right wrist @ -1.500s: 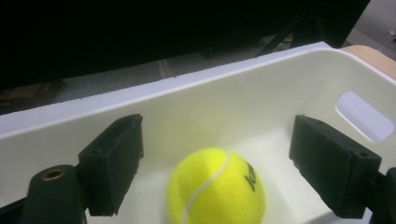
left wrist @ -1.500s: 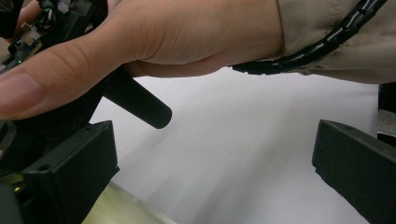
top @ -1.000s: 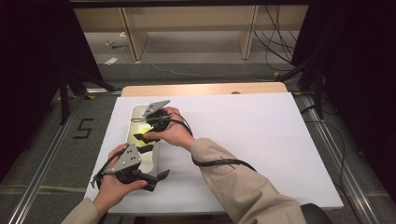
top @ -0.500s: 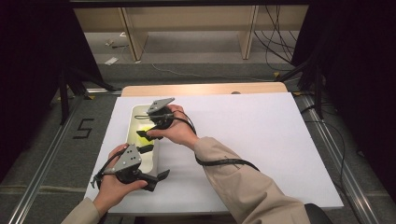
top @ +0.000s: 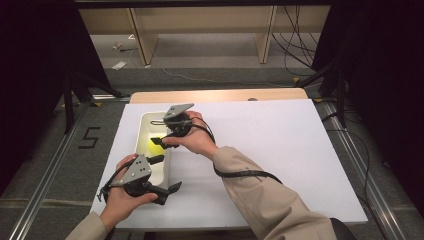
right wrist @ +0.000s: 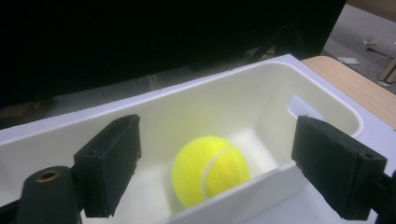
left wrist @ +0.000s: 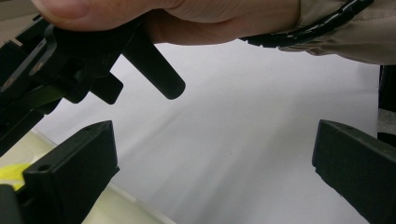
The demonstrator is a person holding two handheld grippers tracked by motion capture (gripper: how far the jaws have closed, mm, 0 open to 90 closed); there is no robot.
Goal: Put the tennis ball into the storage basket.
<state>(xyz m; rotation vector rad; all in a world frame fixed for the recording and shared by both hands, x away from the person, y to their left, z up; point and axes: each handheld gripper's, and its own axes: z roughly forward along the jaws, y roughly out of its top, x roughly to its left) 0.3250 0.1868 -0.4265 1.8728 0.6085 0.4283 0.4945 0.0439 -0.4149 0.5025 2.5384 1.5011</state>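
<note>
Your right gripper [right wrist: 215, 179] hangs with jaws spread wide over the white bin [right wrist: 261, 88], the tennis ball [right wrist: 210, 170] lying inside it; next, I'd judge, lower and close on the ball.

High view looks forward and down over the white paper-covered table [top: 280, 150]; the right gripper view peers closely into the cream plastic bin [right wrist: 224, 100], at 10 o'clock in both.

Fuzzy felt tennis ball [right wrist: 211, 170] in smooth glossy plastic bin [right wrist: 224, 100].
</note>
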